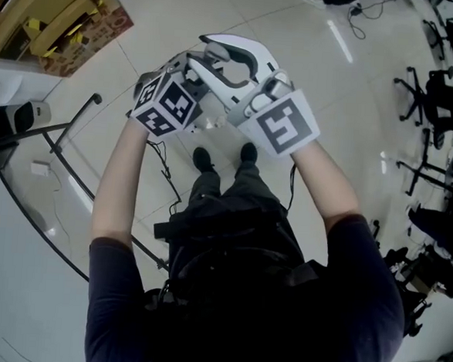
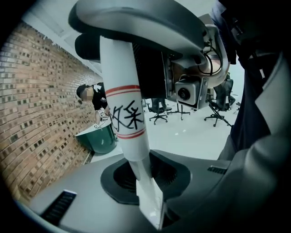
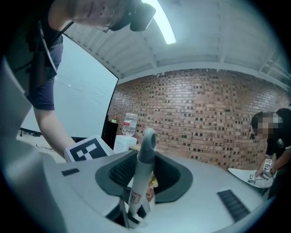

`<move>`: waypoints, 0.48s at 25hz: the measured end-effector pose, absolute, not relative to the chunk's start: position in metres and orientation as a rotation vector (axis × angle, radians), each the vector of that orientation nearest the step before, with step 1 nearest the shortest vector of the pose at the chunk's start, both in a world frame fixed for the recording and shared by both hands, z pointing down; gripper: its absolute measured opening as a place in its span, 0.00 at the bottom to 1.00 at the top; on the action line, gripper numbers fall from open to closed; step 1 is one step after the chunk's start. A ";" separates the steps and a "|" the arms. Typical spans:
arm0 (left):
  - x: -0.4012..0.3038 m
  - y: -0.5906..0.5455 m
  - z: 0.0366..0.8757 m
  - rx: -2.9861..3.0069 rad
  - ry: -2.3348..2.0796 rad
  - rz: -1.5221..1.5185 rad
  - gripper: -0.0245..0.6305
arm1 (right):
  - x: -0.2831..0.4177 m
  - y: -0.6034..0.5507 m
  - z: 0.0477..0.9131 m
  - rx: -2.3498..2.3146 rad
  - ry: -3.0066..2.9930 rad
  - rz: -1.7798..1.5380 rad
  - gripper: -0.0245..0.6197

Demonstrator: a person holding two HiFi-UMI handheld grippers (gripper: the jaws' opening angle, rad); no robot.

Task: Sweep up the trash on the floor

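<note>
Shows left claw (image 2: 146, 200) closed around white handle (image 2: 125, 113), right claw (image 3: 134, 205) closed around grey-tipped handle (image 3: 143, 154), both held high. Reveals no trash on visible floor (image 1: 313, 51). Best done keeping grips firm, lowering tools, then locating debris.

Thick handle (image 2: 123, 82): white tube, two red bands, black handwritten mark between them. Leans slightly; narrower lower end passes between jaws of left gripper (image 2: 148, 182), clamped there.

Thin handle (image 3: 142, 164): slim, white, small label low down, grey cap (image 3: 148, 139) with hanging hole on top. Near upright, tilted little to right, lower part gripped by right gripper (image 3: 138, 184).

Which one is broom, cannot tell.
</note>
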State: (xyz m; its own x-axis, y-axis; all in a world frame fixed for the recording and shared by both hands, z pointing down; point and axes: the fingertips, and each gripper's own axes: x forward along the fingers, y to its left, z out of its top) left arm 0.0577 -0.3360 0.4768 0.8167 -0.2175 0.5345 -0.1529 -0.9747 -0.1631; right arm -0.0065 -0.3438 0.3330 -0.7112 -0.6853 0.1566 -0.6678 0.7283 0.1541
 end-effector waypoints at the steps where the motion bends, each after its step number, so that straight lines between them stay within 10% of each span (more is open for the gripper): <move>1: 0.057 -0.340 0.480 -2.872 0.299 -0.882 0.11 | -0.007 -0.346 0.336 1.094 -2.709 -0.137 0.23; 12: 0.044 -0.387 0.558 -2.960 0.458 -0.986 0.13 | -0.024 -0.360 0.410 1.160 -2.599 -0.177 0.21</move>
